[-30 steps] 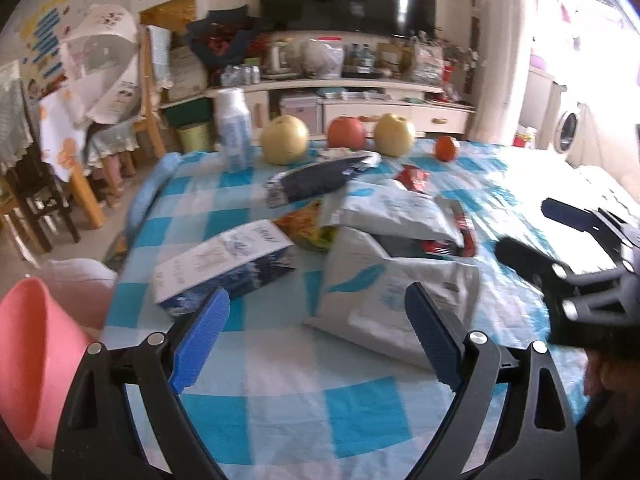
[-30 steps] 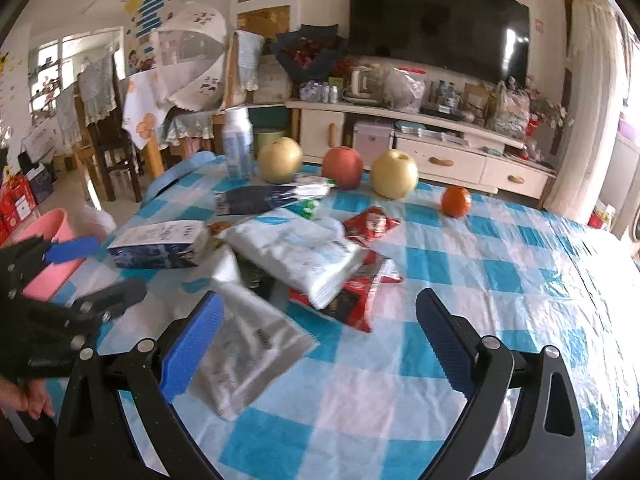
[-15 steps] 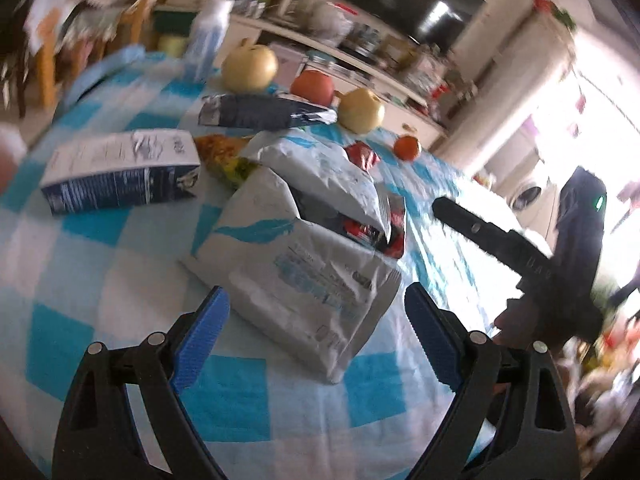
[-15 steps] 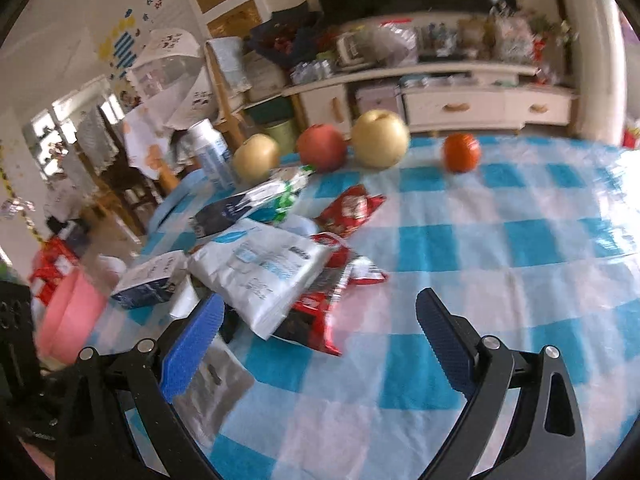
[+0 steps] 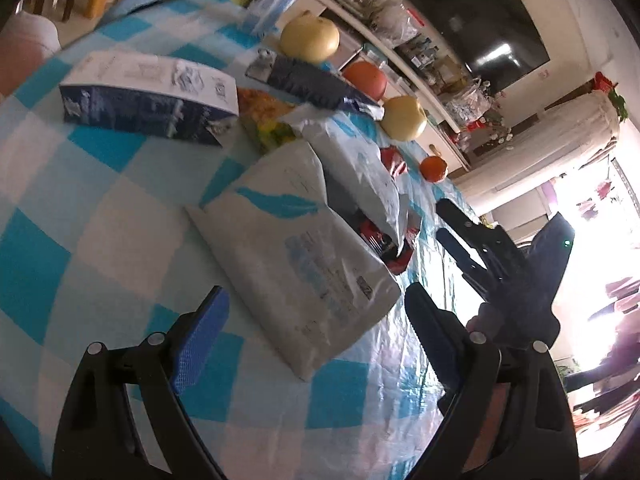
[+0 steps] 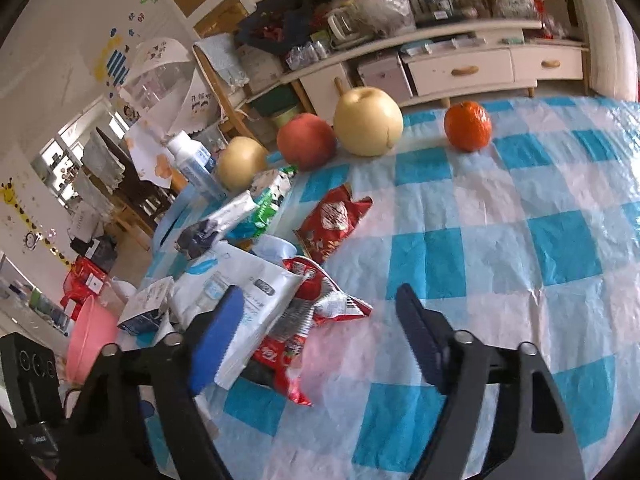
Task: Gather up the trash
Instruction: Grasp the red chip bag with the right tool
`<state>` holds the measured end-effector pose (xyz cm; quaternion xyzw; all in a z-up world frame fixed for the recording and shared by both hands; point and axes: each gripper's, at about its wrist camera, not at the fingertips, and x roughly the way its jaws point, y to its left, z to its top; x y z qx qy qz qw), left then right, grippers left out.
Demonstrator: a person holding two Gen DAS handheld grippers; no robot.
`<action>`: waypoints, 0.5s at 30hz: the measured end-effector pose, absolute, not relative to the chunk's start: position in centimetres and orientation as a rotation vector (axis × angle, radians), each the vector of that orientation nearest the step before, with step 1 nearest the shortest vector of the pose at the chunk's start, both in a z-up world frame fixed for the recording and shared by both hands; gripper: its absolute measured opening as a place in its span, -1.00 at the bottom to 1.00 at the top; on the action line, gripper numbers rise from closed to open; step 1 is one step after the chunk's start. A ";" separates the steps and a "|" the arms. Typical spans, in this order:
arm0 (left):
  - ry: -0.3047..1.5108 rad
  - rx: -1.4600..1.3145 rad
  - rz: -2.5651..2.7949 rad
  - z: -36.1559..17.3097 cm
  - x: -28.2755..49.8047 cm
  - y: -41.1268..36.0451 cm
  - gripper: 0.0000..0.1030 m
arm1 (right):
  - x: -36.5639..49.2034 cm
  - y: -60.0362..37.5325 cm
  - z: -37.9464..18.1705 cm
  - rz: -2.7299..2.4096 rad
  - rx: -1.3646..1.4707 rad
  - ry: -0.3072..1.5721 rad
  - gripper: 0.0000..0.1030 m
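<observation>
A grey mailer bag (image 5: 296, 248) lies flat on the checked tablecloth (image 5: 92, 216), its near corner just ahead of my left gripper (image 5: 316, 332), which is open and holds nothing. Behind it lie a second white bag (image 5: 360, 172), a blue and white carton (image 5: 148, 96) and a dark foil packet (image 5: 312, 84). My right gripper (image 6: 318, 332) hovers over a crumpled red and silver wrapper (image 6: 316, 308). Its jaws are closing, with the wrapper's edge between them and the pads clear of it. Another red wrapper (image 6: 332, 220) lies farther back. The right gripper (image 5: 460, 232) also shows in the left view.
Two pears (image 6: 368, 120), an apple (image 6: 306, 140) and an orange (image 6: 467, 125) stand along the table's far edge, beside a plastic bottle (image 6: 192, 160). A pink basin (image 6: 86, 332) sits off the table's left side. Bare cloth (image 6: 520, 240) spreads right of the wrappers.
The left view has rolled and drawn closer to the grey bag. My right gripper has moved over the red wrappers, and its jaws stand narrower than before.
</observation>
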<state>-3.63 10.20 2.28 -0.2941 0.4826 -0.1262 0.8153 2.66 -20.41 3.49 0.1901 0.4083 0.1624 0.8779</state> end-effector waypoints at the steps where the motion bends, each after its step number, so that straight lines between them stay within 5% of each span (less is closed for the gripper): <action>1: 1.030 -0.632 -0.274 2.3 -3.5 9.9 0.74 | 2.7 -20.4 3.1 0.350 0.414 0.865 0.37; 7: 1.030 -0.661 -0.258 2.1 -2.5 9.3 0.74 | 2.5 -19.2 1.8 0.377 0.404 0.927 -0.08; 15: 1.037 -0.651 -0.191 0.8 -0.8 9.4 0.74 | 1.5 -16.7 2.2 0.438 0.335 0.924 -0.09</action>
